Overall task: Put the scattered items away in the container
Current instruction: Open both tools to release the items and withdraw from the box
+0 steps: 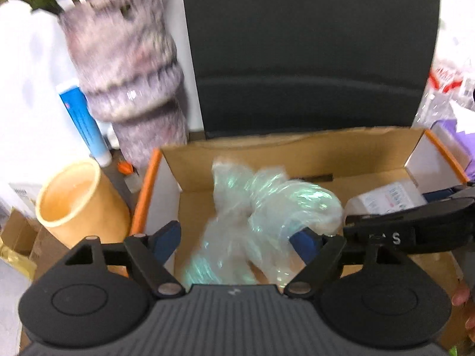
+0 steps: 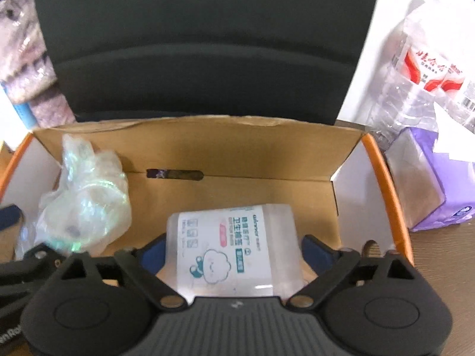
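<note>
An open cardboard box (image 1: pixel 297 148) with orange edges stands in front of a black chair back. In the left wrist view my left gripper (image 1: pixel 240 238) is open over the box, its blue fingers either side of a crumpled clear plastic bag (image 1: pixel 267 207) that lies inside. In the right wrist view my right gripper (image 2: pixel 234 252) is open with its fingers wide either side of a clear box of cotton swabs (image 2: pixel 234 249) that rests on the box floor (image 2: pixel 237 190). The plastic bag (image 2: pixel 86 204) lies at the box's left end. The right gripper also shows at the right of the left wrist view (image 1: pixel 415 222).
Left of the box stand a tan cylindrical cup (image 1: pixel 74 201), a fuzzy grey-pink vase (image 1: pixel 130 74) with plants and a blue-white tube (image 1: pixel 86 124). Right of the box are a purple tissue pack (image 2: pixel 439 184) and wrapped water bottles (image 2: pixel 421 80). The black chair back (image 2: pixel 207 44) rises behind.
</note>
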Action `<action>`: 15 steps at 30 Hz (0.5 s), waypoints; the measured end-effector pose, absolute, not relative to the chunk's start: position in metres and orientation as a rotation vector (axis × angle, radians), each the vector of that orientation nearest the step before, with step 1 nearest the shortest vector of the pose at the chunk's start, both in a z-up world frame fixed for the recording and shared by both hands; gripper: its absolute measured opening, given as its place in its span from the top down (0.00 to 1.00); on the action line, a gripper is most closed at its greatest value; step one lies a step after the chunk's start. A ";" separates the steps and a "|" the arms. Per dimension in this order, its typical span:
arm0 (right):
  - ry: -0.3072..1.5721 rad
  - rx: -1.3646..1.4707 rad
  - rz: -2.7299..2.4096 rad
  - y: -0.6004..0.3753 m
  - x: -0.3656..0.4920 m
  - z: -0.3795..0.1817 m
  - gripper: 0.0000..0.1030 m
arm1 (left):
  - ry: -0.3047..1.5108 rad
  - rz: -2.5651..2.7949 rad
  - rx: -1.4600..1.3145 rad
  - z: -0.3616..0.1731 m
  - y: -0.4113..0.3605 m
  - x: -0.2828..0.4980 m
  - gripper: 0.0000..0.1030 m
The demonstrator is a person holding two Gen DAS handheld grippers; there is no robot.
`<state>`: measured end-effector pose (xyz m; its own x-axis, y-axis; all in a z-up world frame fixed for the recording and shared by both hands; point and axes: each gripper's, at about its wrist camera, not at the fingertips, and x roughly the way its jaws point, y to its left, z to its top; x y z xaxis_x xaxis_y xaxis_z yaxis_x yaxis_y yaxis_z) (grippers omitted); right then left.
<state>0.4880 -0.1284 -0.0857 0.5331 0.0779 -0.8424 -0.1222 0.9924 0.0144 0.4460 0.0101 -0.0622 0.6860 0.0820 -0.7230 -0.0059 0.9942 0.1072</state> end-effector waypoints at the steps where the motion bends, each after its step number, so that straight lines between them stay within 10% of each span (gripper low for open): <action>1: 0.991 -0.051 0.126 -0.129 0.483 -0.081 0.04 | 0.803 0.050 0.092 -0.058 0.011 0.441 0.15; 4: 0.950 -0.050 0.134 -0.134 0.464 -0.062 0.00 | 0.776 0.073 0.060 -0.042 0.014 0.425 0.00; 15: 0.846 -0.061 0.225 -0.151 0.367 -0.010 0.00 | 0.676 0.024 -0.043 0.010 0.035 0.332 0.00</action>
